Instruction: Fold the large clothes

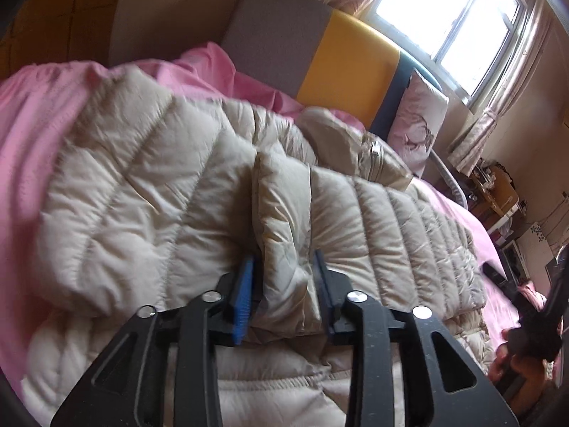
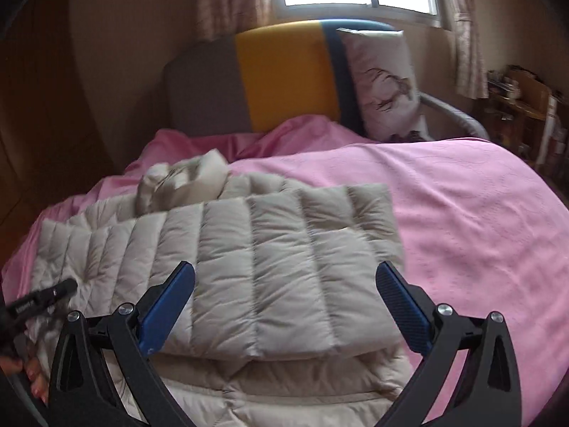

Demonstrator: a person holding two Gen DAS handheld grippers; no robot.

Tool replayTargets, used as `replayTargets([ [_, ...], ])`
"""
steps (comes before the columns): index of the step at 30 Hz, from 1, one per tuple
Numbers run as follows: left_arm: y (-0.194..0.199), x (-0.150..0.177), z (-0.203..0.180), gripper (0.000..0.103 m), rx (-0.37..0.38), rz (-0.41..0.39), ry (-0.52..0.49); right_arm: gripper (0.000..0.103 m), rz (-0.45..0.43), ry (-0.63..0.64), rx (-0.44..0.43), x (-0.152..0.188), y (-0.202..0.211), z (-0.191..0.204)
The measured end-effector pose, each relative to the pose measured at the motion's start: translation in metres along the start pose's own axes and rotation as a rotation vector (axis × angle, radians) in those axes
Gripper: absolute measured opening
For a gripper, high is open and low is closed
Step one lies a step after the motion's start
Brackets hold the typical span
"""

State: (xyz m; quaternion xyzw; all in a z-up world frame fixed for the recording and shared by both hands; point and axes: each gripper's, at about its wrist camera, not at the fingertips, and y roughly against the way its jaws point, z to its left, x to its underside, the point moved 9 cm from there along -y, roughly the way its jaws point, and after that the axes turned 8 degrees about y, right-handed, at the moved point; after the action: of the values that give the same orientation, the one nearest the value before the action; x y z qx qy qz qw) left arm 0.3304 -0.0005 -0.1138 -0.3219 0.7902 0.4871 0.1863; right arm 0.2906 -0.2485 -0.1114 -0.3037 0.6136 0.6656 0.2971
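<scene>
Already the beige puffer jacket [image 2: 270, 267] is lying partly folded on the pink bed [image 2: 480, 213], one side laid over; more folding is probably remaining. The left gripper [image 1: 284, 277] is sitting narrow around a puffy fold, its pads apparently loosening, while the right gripper [image 2: 284, 284] is hovering wide and empty.

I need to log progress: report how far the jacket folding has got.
Done: the beige puffer jacket lies on the pink bedspread with one quilted panel folded over its body. In hand: a puffy fold sits between the left hand-held gripper's parted pads. The right hand-held gripper is open. Left: the final folds.

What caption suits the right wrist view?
Open right tool above a folded beige quilted puffer jacket on a pink bedspread.
</scene>
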Motion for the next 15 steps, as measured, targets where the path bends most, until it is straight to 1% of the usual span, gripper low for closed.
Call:
replayTargets([
  [1, 0.006, -0.004, -0.003, 0.044, 0.0, -0.021, -0.003, 0.101, 0.033, 0.015, 0.029, 0.005, -0.01, -0.001],
  [2, 0.012, -0.009, -0.008, 0.045, -0.001, -0.04, -0.017, 0.101, 0.079, 0.009, 0.055, 0.012, -0.021, -0.004],
  [3, 0.013, -0.012, -0.012, 0.045, -0.009, -0.045, -0.036, 0.101, 0.117, -0.015, 0.054, 0.019, -0.031, -0.007],
  [4, 0.01, -0.014, -0.016, 0.045, -0.026, -0.045, -0.065, 0.101, 0.135, -0.034, 0.042, 0.025, -0.038, -0.009],
  [5, 0.004, -0.016, -0.02, 0.045, -0.043, -0.039, -0.093, 0.101, 0.134, -0.036, 0.037, 0.026, -0.042, -0.009],
  [7, -0.016, -0.015, -0.023, 0.045, -0.089, 0.001, -0.144, 0.101, 0.129, -0.028, 0.045, 0.026, -0.043, -0.008],
  [10, -0.045, -0.01, -0.016, 0.045, -0.147, 0.054, -0.165, 0.101, 0.129, -0.017, 0.055, 0.026, -0.045, -0.006],
  [13, -0.062, -0.006, -0.006, 0.047, -0.149, 0.056, -0.167, 0.101, 0.126, -0.02, 0.046, 0.028, -0.045, -0.005],
  [15, -0.068, -0.003, -0.004, 0.048, -0.16, 0.043, -0.199, 0.101, 0.124, -0.017, 0.049, 0.029, -0.045, -0.005],
])
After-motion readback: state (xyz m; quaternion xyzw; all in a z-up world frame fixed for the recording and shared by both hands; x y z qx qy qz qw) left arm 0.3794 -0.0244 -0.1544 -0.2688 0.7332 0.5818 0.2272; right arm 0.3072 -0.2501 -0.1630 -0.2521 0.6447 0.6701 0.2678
